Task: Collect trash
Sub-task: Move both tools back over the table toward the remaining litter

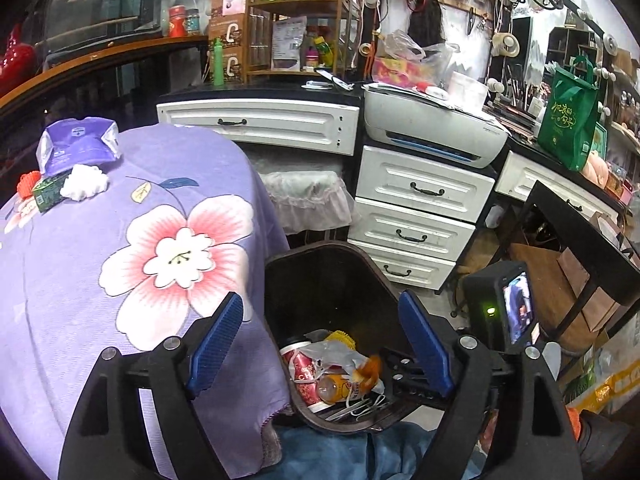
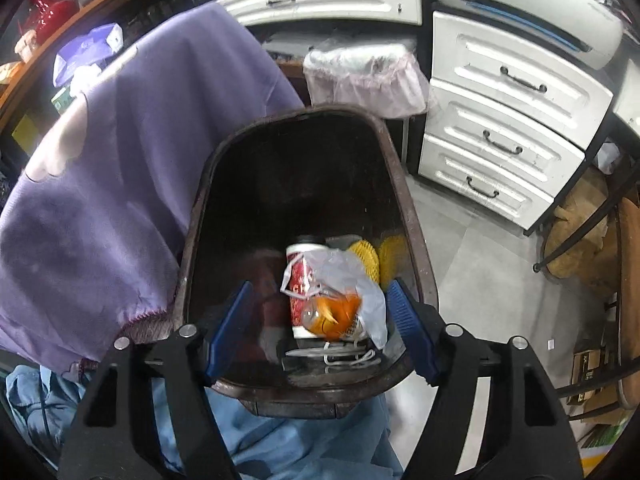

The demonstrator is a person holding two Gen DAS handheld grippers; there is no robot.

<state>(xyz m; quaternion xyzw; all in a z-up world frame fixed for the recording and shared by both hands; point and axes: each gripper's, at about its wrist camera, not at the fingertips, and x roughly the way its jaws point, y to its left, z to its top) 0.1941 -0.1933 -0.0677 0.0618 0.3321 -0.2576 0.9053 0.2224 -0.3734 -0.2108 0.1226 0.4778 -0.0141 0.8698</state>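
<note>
A dark brown bin point(image 2: 412, 216) stands beside the table with the purple flowered cloth point(image 1: 120, 240). In the bin lie a red and white cup point(image 2: 298, 276), a clear plastic bag point(image 2: 360, 284), yellow foam nets point(image 2: 366, 256) and an orange bottle point(image 2: 332, 314), which is blurred. My right gripper point(image 2: 319, 291) hangs open over the bin, its pads touching nothing. My left gripper point(image 1: 320, 304) is open and empty above the bin's rim point(image 1: 384, 280) and the table edge. On the far table corner lie a purple pouch point(image 1: 78, 146), a white tissue wad point(image 1: 85, 183), a green box point(image 1: 50, 192) and an orange net point(image 1: 28, 182).
A second bin with a pale liner bag point(image 1: 308, 200) stands behind the brown one under the white desk. White drawers point(image 1: 416, 216) and a printer point(image 1: 432, 128) are to the right, with a black frame point(image 1: 580, 248) beyond. Blue cloth point(image 2: 288, 440) lies below the grippers.
</note>
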